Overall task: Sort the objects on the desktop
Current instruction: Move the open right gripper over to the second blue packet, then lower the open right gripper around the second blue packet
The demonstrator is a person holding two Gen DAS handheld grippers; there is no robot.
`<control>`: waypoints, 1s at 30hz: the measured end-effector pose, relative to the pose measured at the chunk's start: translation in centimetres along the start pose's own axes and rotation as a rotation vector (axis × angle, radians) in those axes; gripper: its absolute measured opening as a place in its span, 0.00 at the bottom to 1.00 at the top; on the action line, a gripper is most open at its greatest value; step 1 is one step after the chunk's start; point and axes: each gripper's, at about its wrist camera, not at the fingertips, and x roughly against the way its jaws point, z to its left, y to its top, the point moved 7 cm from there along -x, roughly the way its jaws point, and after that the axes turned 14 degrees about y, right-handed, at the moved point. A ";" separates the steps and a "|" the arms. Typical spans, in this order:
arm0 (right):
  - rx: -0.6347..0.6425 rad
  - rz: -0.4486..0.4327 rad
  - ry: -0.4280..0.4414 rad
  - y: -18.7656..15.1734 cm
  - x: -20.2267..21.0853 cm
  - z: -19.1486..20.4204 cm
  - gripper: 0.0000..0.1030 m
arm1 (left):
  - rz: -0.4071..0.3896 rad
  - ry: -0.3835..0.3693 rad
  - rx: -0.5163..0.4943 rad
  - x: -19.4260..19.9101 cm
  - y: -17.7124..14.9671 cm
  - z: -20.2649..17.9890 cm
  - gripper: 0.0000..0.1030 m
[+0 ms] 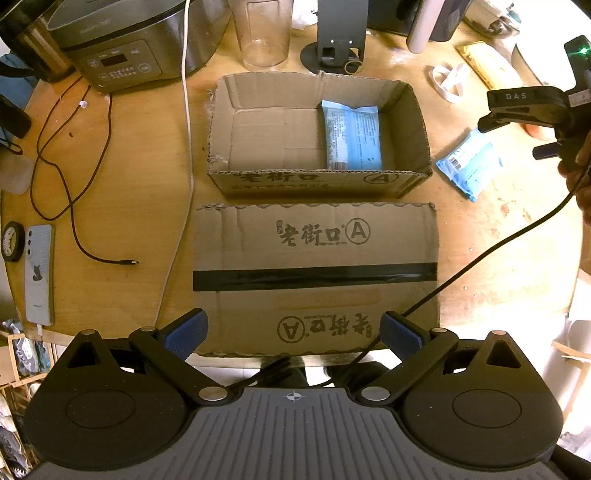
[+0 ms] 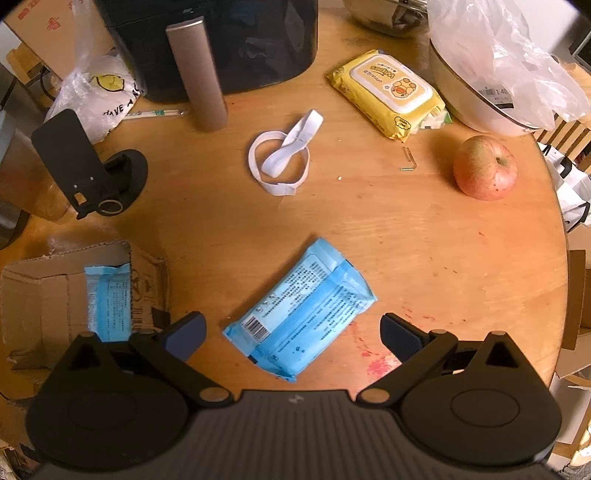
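Observation:
An open cardboard box (image 1: 317, 177) sits mid-table with one blue packet (image 1: 351, 134) lying in its right half; the right wrist view shows the same box (image 2: 40, 295) and packet (image 2: 109, 301) at lower left. A second blue packet (image 2: 299, 312) lies flat on the wood, also seen right of the box (image 1: 469, 164). My right gripper (image 2: 293, 334) hovers open just above this packet's near end, fingers either side of it. My left gripper (image 1: 293, 332) is open and empty over a flat cardboard lid (image 1: 314, 273). The right gripper's body (image 1: 532, 110) shows at far right.
A white strap loop (image 2: 280, 155), yellow wipes pack (image 2: 388, 92), apple (image 2: 484, 168), metal cylinder (image 2: 197, 74) and black stand (image 2: 85, 162) lie beyond the packet. At left are a rice cooker (image 1: 122, 40), cables (image 1: 74, 177), white cord (image 1: 186, 147), phone (image 1: 38, 273), glass jar (image 1: 264, 33).

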 end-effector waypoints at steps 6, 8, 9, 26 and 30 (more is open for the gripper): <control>-0.033 -0.004 0.006 -0.1 -0.4 -0.2 1.00 | 0.007 0.003 0.012 -0.1 0.0 0.2 0.99; -0.055 -0.006 0.002 -0.1 -0.7 -0.3 1.00 | 0.008 0.005 0.015 -0.1 0.0 0.3 0.99; -0.069 -0.008 -0.002 -0.1 -0.8 -0.4 1.00 | 0.008 0.005 0.016 -0.1 0.0 0.3 0.99; -0.327 -0.095 -0.047 0.1 -2.0 -2.4 1.00 | 0.020 0.006 0.017 -0.5 -0.3 0.6 0.99; -0.379 -0.102 -0.045 0.0 -2.5 -2.6 1.00 | 0.022 0.006 0.016 -0.6 -0.3 0.6 0.99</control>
